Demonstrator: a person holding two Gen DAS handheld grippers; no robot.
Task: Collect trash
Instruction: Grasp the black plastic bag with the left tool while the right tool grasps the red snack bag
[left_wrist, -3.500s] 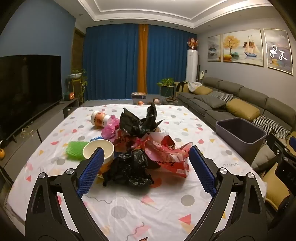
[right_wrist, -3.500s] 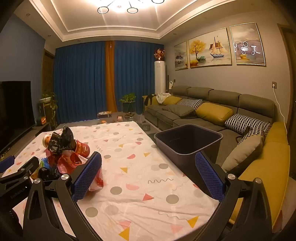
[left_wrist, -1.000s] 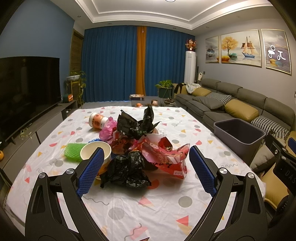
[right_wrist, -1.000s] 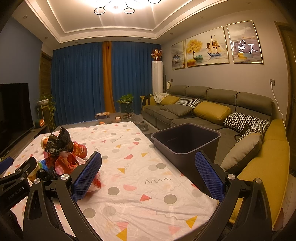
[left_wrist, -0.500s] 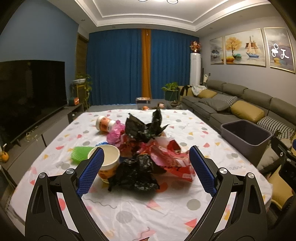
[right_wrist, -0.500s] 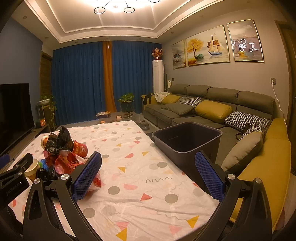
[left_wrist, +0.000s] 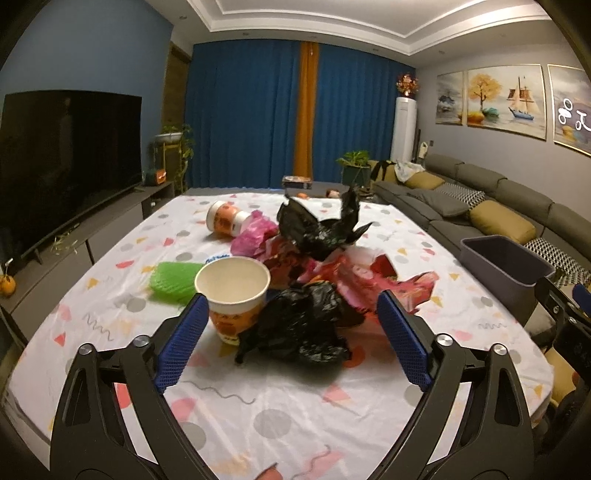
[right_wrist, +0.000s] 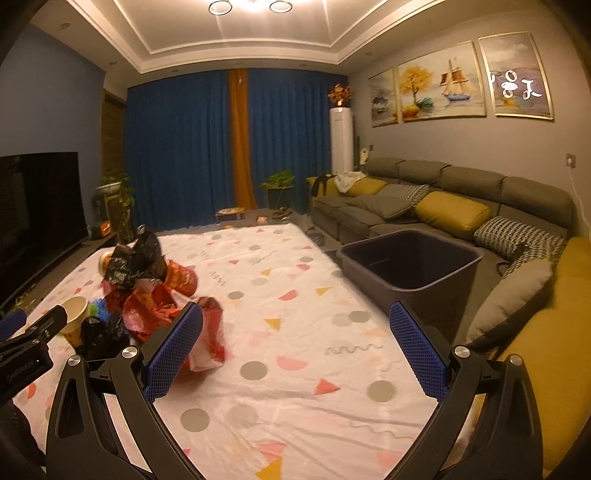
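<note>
Both claws have dipped closer to the desk (left_wrist: 295, 413) since a second ago, so the trash pile (left_wrist: 314, 280) looks bigger. Left claw (left_wrist: 291, 343) is spread wide but its jaws are closing a bit; the crumpled black bag (left_wrist: 295, 328) sits beyond its tips, nothing pinched. Paper cup (left_wrist: 233, 291) stands upright just beside the bag. Right claw (right_wrist: 297, 350) is apart and empty over bare cloth. Grey bin (right_wrist: 410, 262) sits at the desk's right edge.

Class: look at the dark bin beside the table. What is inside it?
The dark bin stands off the table's edge, by the sofa. The inner walls and the part of the bottom in view show no trash. The near rim hides the rest of the bottom.
</note>
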